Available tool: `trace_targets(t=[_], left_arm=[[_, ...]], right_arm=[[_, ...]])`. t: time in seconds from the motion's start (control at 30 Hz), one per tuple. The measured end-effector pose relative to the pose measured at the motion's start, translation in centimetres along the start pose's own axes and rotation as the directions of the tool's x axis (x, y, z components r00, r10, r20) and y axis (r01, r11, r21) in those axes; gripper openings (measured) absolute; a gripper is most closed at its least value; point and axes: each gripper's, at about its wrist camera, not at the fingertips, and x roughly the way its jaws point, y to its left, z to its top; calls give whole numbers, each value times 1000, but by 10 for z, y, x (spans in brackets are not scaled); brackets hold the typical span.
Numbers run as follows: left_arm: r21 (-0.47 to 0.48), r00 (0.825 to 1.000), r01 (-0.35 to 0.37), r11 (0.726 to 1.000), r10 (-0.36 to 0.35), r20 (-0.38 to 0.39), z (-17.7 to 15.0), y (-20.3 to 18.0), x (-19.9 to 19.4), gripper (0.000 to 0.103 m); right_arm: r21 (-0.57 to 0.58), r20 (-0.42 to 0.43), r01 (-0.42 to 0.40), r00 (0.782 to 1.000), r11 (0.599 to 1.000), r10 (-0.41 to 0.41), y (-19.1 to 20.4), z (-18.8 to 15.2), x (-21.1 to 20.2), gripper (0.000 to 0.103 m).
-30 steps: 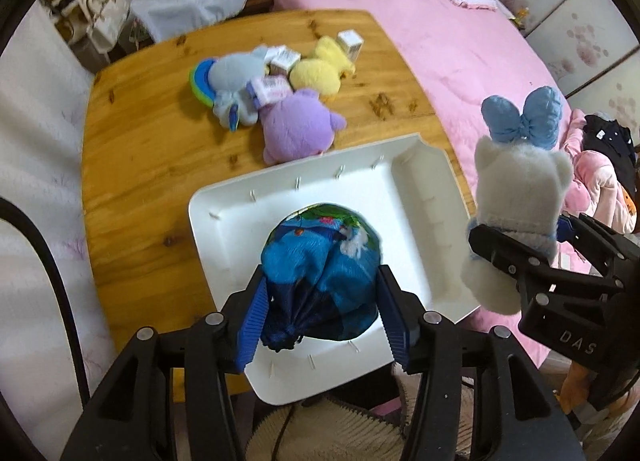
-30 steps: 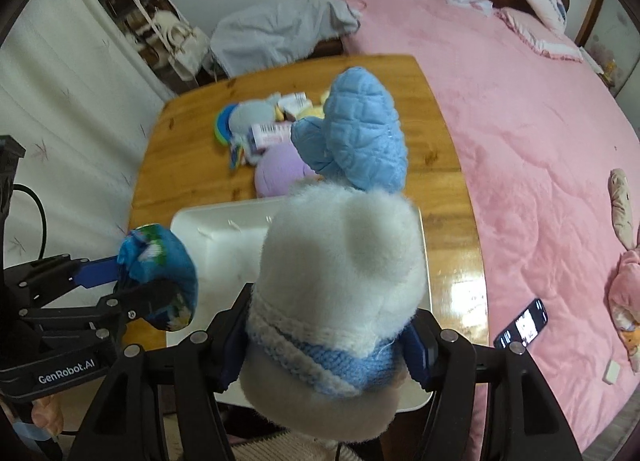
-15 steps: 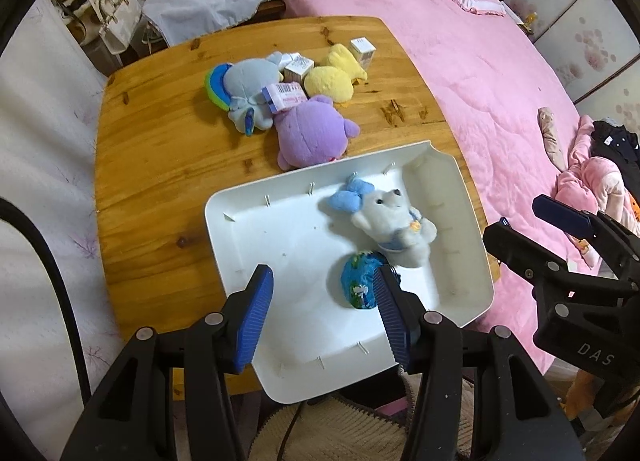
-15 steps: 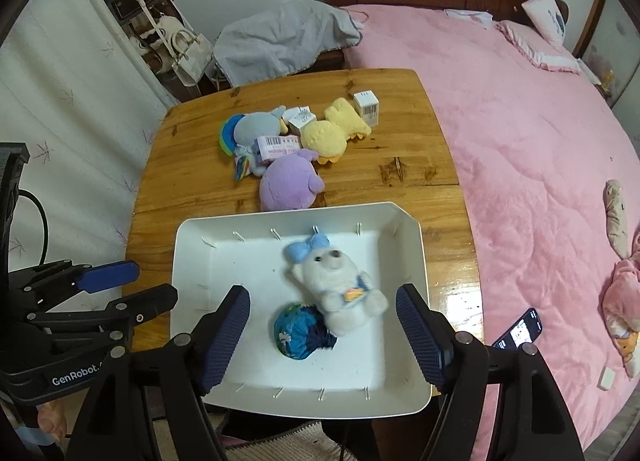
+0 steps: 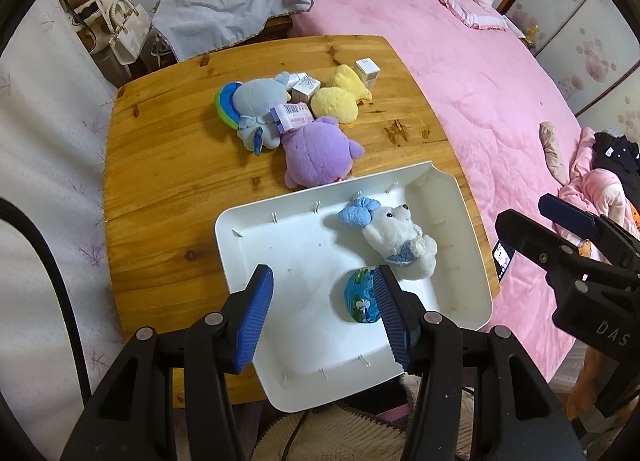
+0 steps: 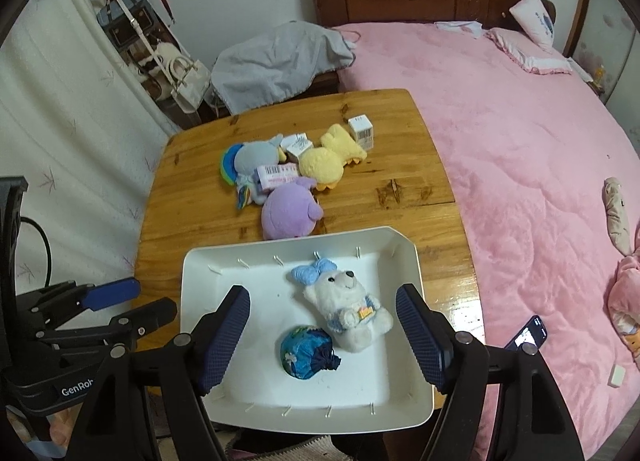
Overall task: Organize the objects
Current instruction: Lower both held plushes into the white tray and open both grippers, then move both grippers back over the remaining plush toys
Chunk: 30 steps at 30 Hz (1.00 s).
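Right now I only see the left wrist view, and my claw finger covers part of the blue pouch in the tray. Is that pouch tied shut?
Observer: Yes. The right wrist view shows the blue pouch gathered into a dark drawstring neck.
Operator: Does it touch the bear?
Observer: Yes, it rests against the white bear's lower body in the white tray.
Operator: Is the right claw empty?
Observer: Yes. The right claw has just been opening, with nothing between its pads.

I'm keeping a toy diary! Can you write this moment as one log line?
left tool: open, empty | right tool: open, empty | white bear, blue pouch: in white tray
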Motion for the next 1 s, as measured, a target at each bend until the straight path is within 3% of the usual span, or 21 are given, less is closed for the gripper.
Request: trace_targets(t=[0.27,0.5,0.7,0.87,1.0], left_arm=[[-41,1000,0,999,2,31,5,8,-5,57],[-64,995,-21,998,27,95,17,14,-16,57],[-110,978,-40,993,61,201,37,26,-39,57],[-149,954,-64,987,104,281,50,37,-57,57],[-180,938,-79,980,135,320,62,48,-66,57]], right_arm=[[39,68,-73,995,997,70,-5,9,-10,76],[50,126,-172,978,984,165,-8,24,-22,76],[21,157,-208,967,978,202,-6,45,-36,78],[68,89,-216,974,974,210,-15,69,-24,78],[44,57,-201,978,979,199,-10,88,-15,78]])
